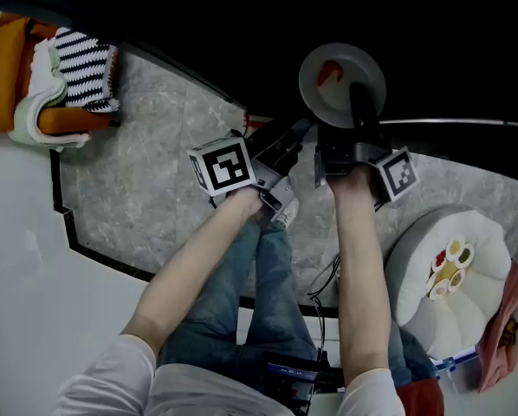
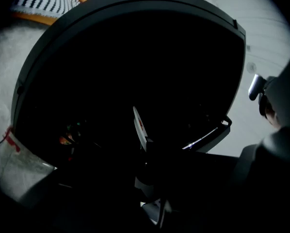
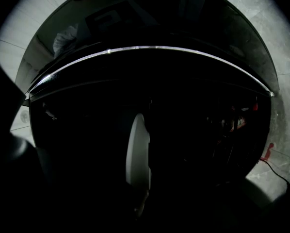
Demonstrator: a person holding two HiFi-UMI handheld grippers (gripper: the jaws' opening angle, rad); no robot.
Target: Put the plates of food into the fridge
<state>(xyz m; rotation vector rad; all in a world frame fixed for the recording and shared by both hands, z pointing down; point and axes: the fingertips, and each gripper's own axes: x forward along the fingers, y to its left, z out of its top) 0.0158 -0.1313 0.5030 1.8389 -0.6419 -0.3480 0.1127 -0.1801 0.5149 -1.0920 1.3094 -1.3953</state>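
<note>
Plate (image 1: 339, 76) rim-clamped in right gripper (image 1: 359, 107) jaws at the fridge (image 3: 150, 33) mouth; next, shelve it level. Left gripper (image 1: 298, 135) jaws: too dark to tell.

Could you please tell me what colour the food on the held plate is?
The food is red; the head view shows it best.

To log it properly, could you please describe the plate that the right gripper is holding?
The plate is round, grey and smooth, perhaps ceramic, with a small red piece of food on it. It is held roughly level in the air against a dark background, its near rim clamped by the right gripper.
</note>
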